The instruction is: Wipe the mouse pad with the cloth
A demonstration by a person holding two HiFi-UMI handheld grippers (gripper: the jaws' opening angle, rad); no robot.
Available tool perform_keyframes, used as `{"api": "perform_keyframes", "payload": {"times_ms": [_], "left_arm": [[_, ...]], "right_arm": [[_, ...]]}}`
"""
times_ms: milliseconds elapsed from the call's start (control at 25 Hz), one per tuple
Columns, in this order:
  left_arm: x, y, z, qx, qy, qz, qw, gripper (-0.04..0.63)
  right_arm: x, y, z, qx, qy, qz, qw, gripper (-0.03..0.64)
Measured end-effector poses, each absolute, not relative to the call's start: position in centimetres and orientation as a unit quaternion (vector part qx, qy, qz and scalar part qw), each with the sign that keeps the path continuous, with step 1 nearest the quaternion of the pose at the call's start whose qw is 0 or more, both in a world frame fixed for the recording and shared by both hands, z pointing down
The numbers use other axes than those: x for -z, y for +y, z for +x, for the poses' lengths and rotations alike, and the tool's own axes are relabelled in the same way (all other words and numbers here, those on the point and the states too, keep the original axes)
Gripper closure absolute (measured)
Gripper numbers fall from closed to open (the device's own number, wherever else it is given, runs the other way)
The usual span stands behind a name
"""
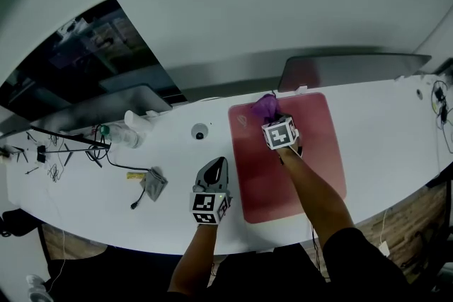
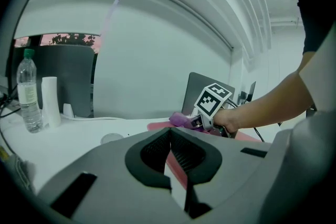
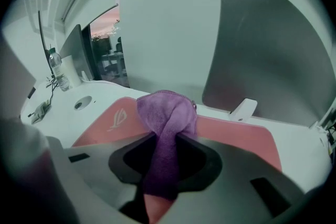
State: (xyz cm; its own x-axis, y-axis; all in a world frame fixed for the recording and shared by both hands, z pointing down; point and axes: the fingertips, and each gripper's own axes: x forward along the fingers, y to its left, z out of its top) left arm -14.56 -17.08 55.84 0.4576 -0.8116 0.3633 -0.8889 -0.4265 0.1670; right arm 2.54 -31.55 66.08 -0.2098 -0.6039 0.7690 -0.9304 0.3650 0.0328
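Note:
A red mouse pad lies on the white desk, right of middle. My right gripper is over the pad's far left part, shut on a purple cloth whose bunched end rests on the pad. In the right gripper view the cloth runs up between the jaws and folds over onto the mouse pad. My left gripper rests on the desk just left of the pad, shut with nothing in it. The left gripper view shows its jaws closed together, with the cloth beyond.
A water bottle and white containers stand at the back left, near cables. A small round puck and a grey rag lie on the desk. A monitor base stands behind the pad.

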Motion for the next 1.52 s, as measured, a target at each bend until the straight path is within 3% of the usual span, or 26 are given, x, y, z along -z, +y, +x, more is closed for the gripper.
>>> {"api": "perform_keyframes", "payload": {"times_ms": [1040,1520], "left_arm": [[-56.0,-16.8,-6.9,-0.125,-0.472,0.856,0.17,0.574],[-55.6,-17.0,-9.5,-0.127,-0.499,0.841,0.168,0.574]], "right_arm": [[-65.8,-31.9,22.4,-0.267,-0.663,0.621,0.323,0.492],[-62.4,-31.6,18.1,-0.214,-0.709,0.606,0.289,0.492]]}}
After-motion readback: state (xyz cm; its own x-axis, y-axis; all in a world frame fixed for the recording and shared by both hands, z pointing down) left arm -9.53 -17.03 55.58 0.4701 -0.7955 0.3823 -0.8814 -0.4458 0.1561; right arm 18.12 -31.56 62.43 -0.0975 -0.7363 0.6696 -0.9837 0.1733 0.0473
